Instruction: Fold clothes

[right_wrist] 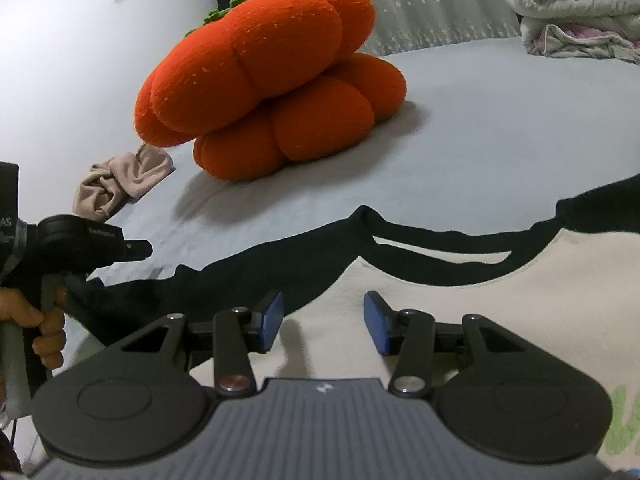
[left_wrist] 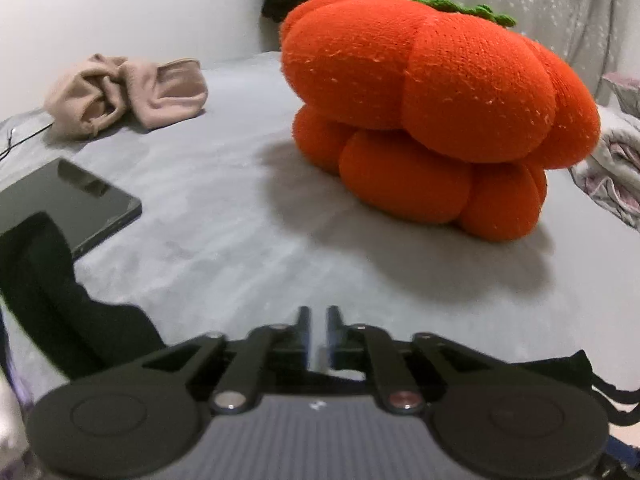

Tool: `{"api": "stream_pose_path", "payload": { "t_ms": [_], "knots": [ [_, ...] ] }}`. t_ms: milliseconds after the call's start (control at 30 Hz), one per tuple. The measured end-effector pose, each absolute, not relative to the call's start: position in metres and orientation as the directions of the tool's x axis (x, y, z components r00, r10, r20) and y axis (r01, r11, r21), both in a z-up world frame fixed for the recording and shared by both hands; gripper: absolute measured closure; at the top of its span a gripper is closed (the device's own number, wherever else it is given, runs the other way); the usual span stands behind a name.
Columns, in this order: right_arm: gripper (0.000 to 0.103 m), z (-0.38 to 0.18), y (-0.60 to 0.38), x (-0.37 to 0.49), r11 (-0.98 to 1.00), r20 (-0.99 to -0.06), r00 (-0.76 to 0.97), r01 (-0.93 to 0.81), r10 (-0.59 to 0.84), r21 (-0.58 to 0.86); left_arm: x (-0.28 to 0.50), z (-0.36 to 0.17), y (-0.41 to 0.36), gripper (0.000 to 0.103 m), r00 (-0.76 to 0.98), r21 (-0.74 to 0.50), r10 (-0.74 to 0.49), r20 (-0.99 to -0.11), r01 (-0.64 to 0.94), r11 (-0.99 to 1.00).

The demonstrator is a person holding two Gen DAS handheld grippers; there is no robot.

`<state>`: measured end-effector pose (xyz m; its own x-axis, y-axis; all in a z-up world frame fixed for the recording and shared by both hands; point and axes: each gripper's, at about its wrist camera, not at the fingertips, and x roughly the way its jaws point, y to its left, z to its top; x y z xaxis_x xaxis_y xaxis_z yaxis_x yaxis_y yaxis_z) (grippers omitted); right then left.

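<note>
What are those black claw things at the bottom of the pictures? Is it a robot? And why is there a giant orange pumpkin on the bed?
No robot. A person holds two hand-held grabbers, each with a camera looking along its fingers. One picture comes from the left gripper, the other from the right gripper. In the right one you can see the person's hand holding the left grabber. On the grey bed sheet lie an orange pumpkin cushion, a crumpled beige cloth, a dark tablet, and a black and cream sweater waiting to be folded. Folded blankets sit at the back. Neither grabber holds anything.
</note>
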<state>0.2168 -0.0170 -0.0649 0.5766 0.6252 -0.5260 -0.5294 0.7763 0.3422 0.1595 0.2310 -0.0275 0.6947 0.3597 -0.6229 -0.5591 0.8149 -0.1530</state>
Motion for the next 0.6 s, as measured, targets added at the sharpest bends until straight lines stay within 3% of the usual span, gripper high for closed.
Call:
{"api": "stream_pose_path", "payload": {
  "t_ms": [67,167,267,300,367,467,600],
  "knots": [
    [0.046,-0.066,-0.015,0.214,0.773,-0.524,0.577,-0.546,0.627,0.323,0.146,-0.034,0.231,0.06,0.692,-0.166,0.394,-0.605,-0.594,0.787],
    [0.038,-0.067,-0.008,0.208,0.767,-0.526,0.578,-0.58,0.624,0.273,0.13,-0.037,0.228,0.058,0.64,-0.08,0.49,-0.592,-0.651,0.755],
    [0.035,-0.068,-0.002,0.205,0.77,-0.534,0.585,-0.596,0.611,0.227,0.124,-0.032,0.233,0.044,0.621,-0.007,0.576,-0.532,-0.683,0.731],
    [0.035,-0.069,0.0,0.204,0.773,-0.537,0.59,-0.599,0.603,0.211,0.121,-0.031,0.236,0.044,0.615,0.006,0.607,-0.503,-0.7,0.714],
    [0.035,-0.069,0.004,0.202,0.779,-0.542,0.6,-0.601,0.588,0.18,0.122,-0.037,0.247,0.044,0.583,0.032,0.62,-0.525,-0.715,0.699],
    [0.035,-0.069,0.01,0.201,0.787,-0.551,0.611,-0.6,0.568,0.147,0.113,-0.042,0.269,0.048,0.587,-0.069,0.573,-0.572,-0.73,0.68],
    [0.034,-0.06,0.033,0.205,0.758,-0.586,0.597,-0.651,0.549,0.048,0.102,-0.039,0.281,0.055,0.616,-0.159,0.54,-0.573,-0.73,0.664]
  ]
}}
